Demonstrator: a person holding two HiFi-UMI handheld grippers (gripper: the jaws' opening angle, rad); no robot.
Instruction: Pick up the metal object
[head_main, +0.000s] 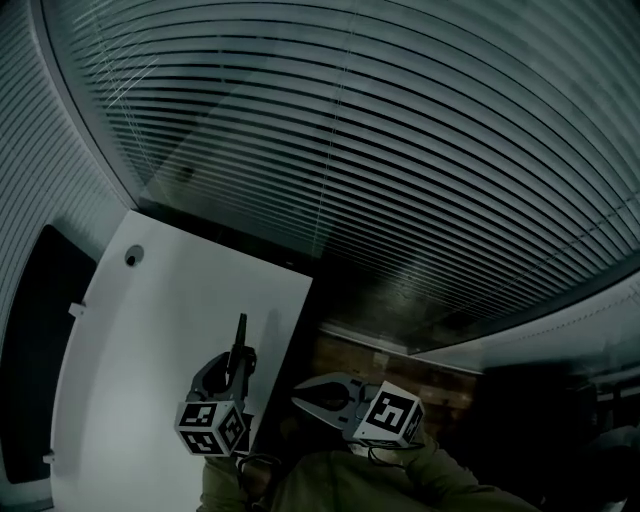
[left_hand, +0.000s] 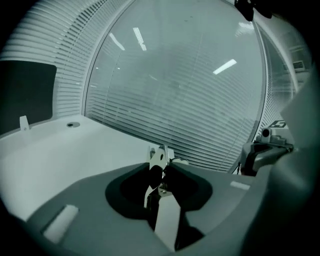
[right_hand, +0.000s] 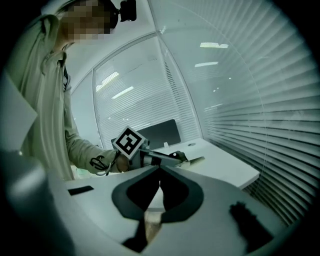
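The metal object (head_main: 240, 337) is a thin, flat strip. It pokes out beyond my left gripper (head_main: 238, 366), which is shut on it just above the white table (head_main: 150, 330). In the left gripper view the shiny strip (left_hand: 159, 162) is pinched between the two jaws of the left gripper (left_hand: 161, 167) and runs back toward the camera. From the right gripper view, the left gripper (right_hand: 181, 157) hangs over the table with the strip (right_hand: 199, 160) sticking out of it. My right gripper (head_main: 306, 396) is off the table's right edge; its jaws (right_hand: 159, 173) meet at the tips with nothing between them.
The table has a round cable hole (head_main: 133, 257) near its far corner and a small white clip (head_main: 75, 309) on its left edge. Window blinds (head_main: 400, 150) fill the far side. A dark panel (head_main: 30, 330) stands left of the table. Past the table's right edge the brown floor (head_main: 400, 372) shows.
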